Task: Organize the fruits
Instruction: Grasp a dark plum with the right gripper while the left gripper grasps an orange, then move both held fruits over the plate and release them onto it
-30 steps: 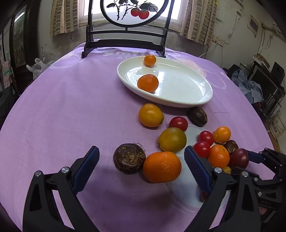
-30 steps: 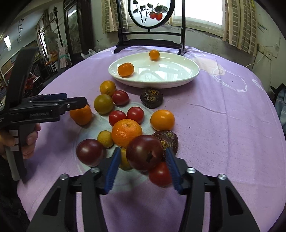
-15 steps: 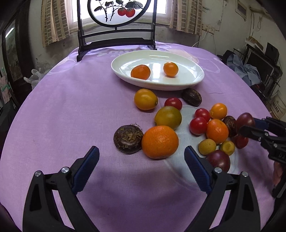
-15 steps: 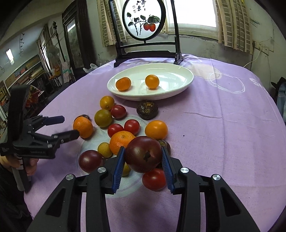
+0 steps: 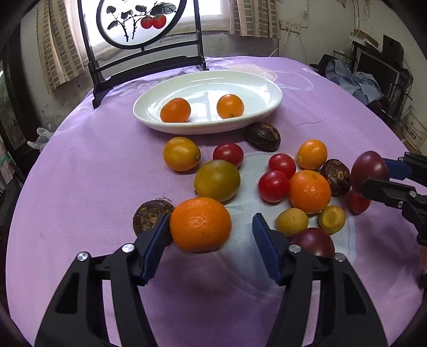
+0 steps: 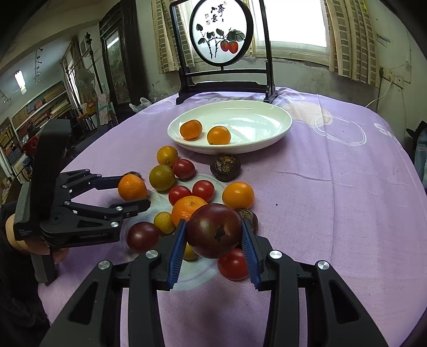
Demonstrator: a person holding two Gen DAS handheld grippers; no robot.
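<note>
Over the fruit, left tool (image 5: 210,229) angled down, closing around orange (image 5: 200,224)

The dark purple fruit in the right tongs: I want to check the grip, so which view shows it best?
The right wrist view: the dark purple fruit sits large and central, a blue pad against each side. The left wrist view shows it small at the right edge, partly hidden by the right tongs.

Lived-in home room, older and cluttered. Round counter (image 6: 333,186) under a purple cloth, painted round screen (image 6: 221,34) on a dark stand before a curtained window (image 6: 296,24). Dark wood cabinet (image 6: 117,66), standing fan (image 6: 86,77), shelves (image 6: 34,109) at left; clothes pile (image 5: 357,80) and monitor (image 5: 373,66) at right.
</note>
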